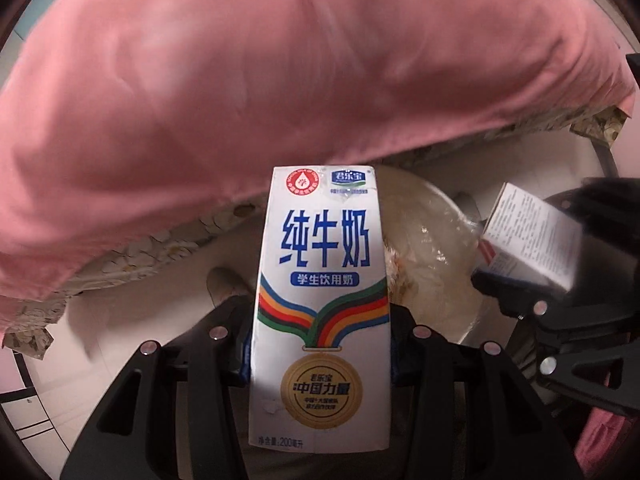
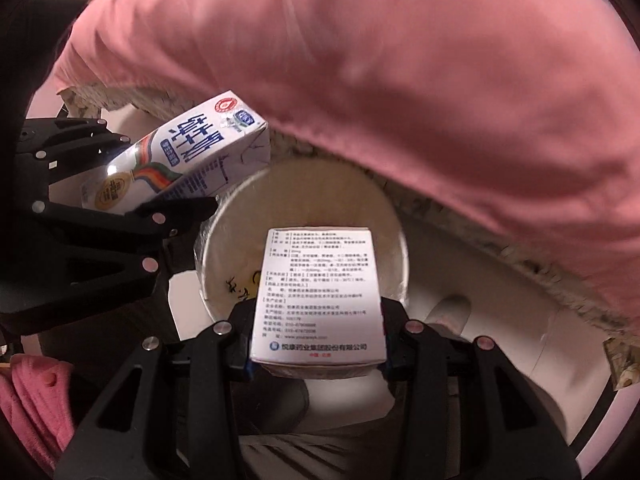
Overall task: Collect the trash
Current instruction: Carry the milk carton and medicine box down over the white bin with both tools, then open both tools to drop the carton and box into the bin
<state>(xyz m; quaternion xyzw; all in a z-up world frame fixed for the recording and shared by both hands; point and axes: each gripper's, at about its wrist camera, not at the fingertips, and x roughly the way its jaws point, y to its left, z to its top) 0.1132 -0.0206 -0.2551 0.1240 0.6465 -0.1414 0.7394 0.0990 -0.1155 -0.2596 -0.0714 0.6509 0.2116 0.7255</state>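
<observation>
White carton, blue lettering, front and centre: milk carton (image 1: pixel 320 304) upright and clamped between the left tongs (image 1: pixel 320 364), both black fingers pressed to its sides. Seen again from the right wrist view, same milk carton (image 2: pixel 176 164) tilted, off to the left, hanging just beyond the rim of a round white bin (image 2: pixel 304 216). Right tongs (image 2: pixel 318 344) clenched too, on a small white medicine box (image 2: pixel 318 292), printed panel facing up, held directly over the bin's open mouth. Same medicine box (image 1: pixel 528 236) at the right edge of the left wrist view, pinched in black fingers. Clear liner glinting around the bin (image 1: pixel 436 248) over there, with some unclear scraps inside. Pink bedsheet (image 1: pixel 280 64) filling the top of both views, patterned mattress edge (image 1: pixel 132 256) peeking out beneath it. Pale floor (image 1: pixel 132 320) below, bin standing on it right beside the bed
</observation>
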